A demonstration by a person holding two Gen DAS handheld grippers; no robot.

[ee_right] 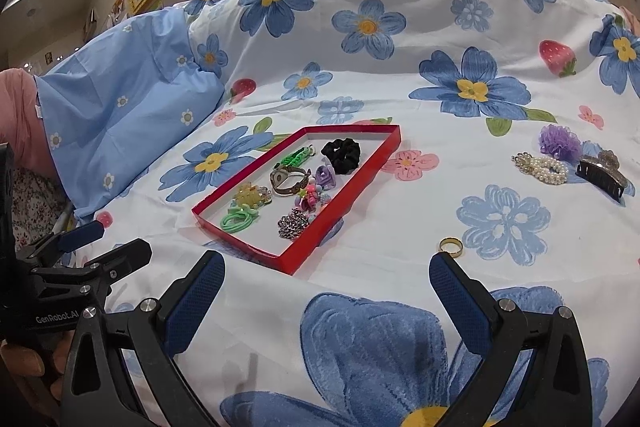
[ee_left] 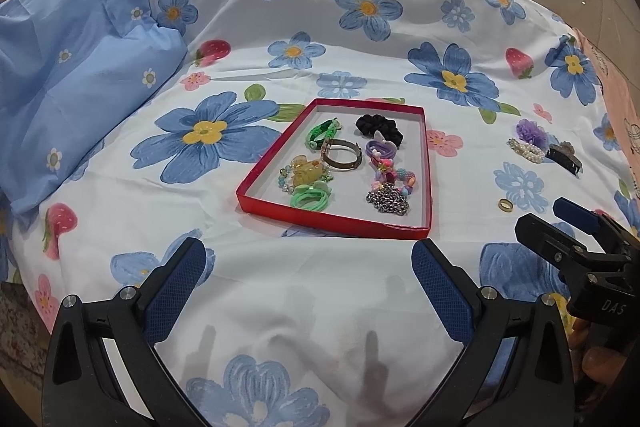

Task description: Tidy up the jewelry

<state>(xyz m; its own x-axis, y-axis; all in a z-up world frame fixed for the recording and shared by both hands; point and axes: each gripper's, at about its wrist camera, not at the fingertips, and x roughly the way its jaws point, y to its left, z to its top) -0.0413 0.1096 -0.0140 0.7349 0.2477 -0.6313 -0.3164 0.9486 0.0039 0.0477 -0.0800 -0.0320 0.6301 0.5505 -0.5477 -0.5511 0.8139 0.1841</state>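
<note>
Tray: we record a shallow red rectangular cardboard tray [ee_right: 390, 147] on the floral bedsheet [ee_right: 400, 95].
Contents: black fabric scrunchie [ee_right: 341, 155], metal chain [ee_right: 294, 223], green hair ties [ee_right: 239, 219].
Outside tray: smooth gold ring [ee_right: 451, 245], pearl bracelet [ee_right: 544, 167], right of it.
Left gripper [ee_left: 308, 259]: jaws apart, empty.
Right gripper [ee_right: 327, 273]: jaws apart, empty.

Each gripper, left gripper [ee_left: 308, 259] and right gripper [ee_right: 326, 271], has a black plastic frame with silver round-head screws, fingers [ee_left: 176, 283] faced with dark blue textured pads, and white lettering ("DAS", "GenRobot.AI") on the body.
</note>
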